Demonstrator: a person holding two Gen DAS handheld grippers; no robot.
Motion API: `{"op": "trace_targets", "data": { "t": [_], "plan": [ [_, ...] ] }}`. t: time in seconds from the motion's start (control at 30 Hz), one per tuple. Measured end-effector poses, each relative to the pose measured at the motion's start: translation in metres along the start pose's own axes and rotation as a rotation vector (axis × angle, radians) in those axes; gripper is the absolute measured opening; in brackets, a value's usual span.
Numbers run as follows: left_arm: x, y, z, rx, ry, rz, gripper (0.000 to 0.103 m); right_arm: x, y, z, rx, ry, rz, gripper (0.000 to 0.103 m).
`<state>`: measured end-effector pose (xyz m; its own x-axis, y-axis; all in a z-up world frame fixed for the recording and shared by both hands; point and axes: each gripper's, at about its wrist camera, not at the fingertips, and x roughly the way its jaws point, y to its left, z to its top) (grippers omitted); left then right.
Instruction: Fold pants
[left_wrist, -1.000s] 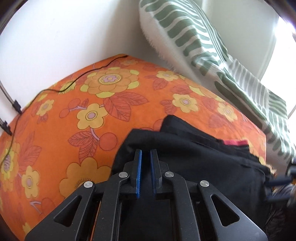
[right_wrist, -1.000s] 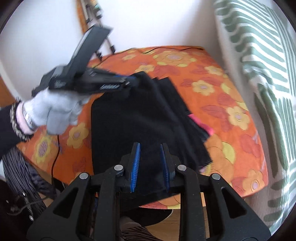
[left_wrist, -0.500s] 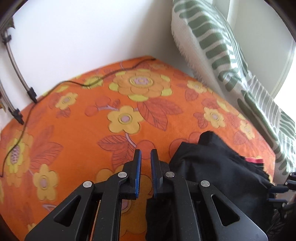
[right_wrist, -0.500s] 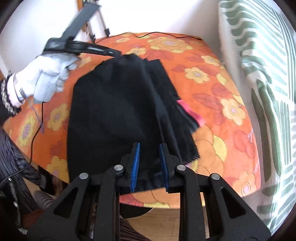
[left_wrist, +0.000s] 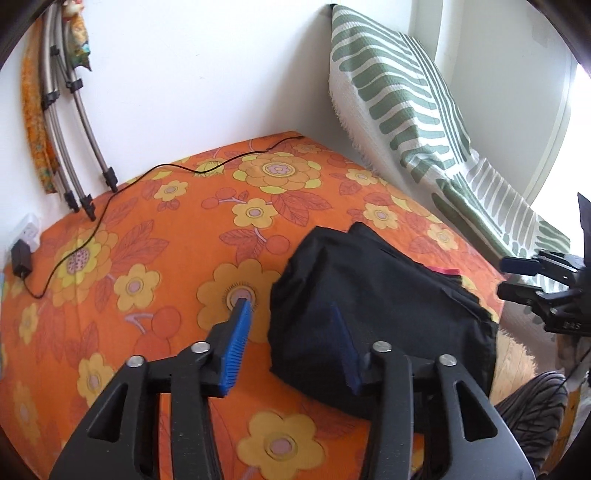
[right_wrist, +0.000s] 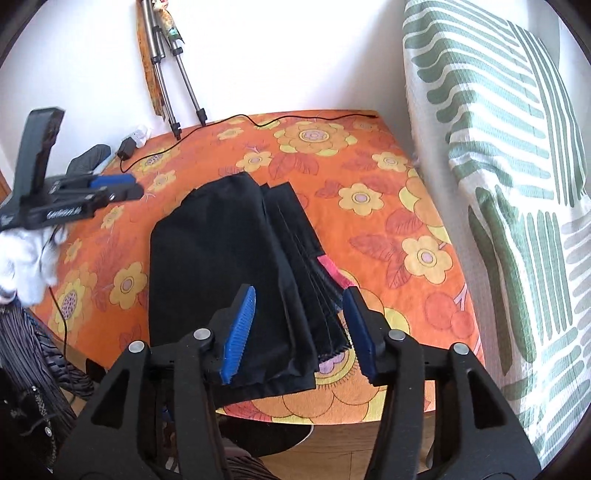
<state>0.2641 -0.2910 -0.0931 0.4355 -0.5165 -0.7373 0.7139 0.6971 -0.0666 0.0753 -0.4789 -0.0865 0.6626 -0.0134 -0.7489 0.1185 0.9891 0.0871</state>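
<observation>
Since the pants (right_wrist: 221, 251) lie folded at mid-frame on the bench (right_wrist: 388, 206), both grippers (left_wrist: 291, 332) (right_wrist: 299, 325), jaws spread and empty, seem nearly finished.

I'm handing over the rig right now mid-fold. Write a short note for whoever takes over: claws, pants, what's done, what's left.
Left claw: open, holding nothing, above the pants' left edge.
Right claw: open, holding nothing, above the near end of the pants.
Black pants: folded into a compact stack on the orange floral tablecloth, near end hanging slightly over the table edge; pink tag peeking out on the right side.
Done: the fold appears laid down and released.
Left: probably square up the fanned layers on the right, if needed.
</observation>
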Motion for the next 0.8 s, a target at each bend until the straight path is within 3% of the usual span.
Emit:
{"op": "trace_targets", "data": {
  "t": [0.17,0.37,0.53,0.63,0.8],
  "plan": [
    [-0.016,-0.019,-0.013,0.038,-0.022,0.044,0.051,-0.001,0.006,0.007,-0.034,-0.006,-0.013,0.059],
    [-0.027,-0.034,-0.023,0.044,-0.049,0.046,0.057,-0.001,0.011,0.015,-0.074,-0.015,-0.017,0.065],
    [-0.025,-0.037,-0.031,0.021,-0.047,0.055,0.062,0.003,0.012,0.022,-0.101,-0.022,0.008,0.079],
    [-0.019,-0.032,-0.040,-0.042,-0.023,0.039,0.063,0.009,0.010,0.027,-0.105,-0.019,0.025,0.081],
    [-0.007,-0.019,-0.061,-0.207,0.048,-0.053,0.063,0.030,-0.003,0.041,-0.084,0.043,0.113,0.095]
  ]
}}
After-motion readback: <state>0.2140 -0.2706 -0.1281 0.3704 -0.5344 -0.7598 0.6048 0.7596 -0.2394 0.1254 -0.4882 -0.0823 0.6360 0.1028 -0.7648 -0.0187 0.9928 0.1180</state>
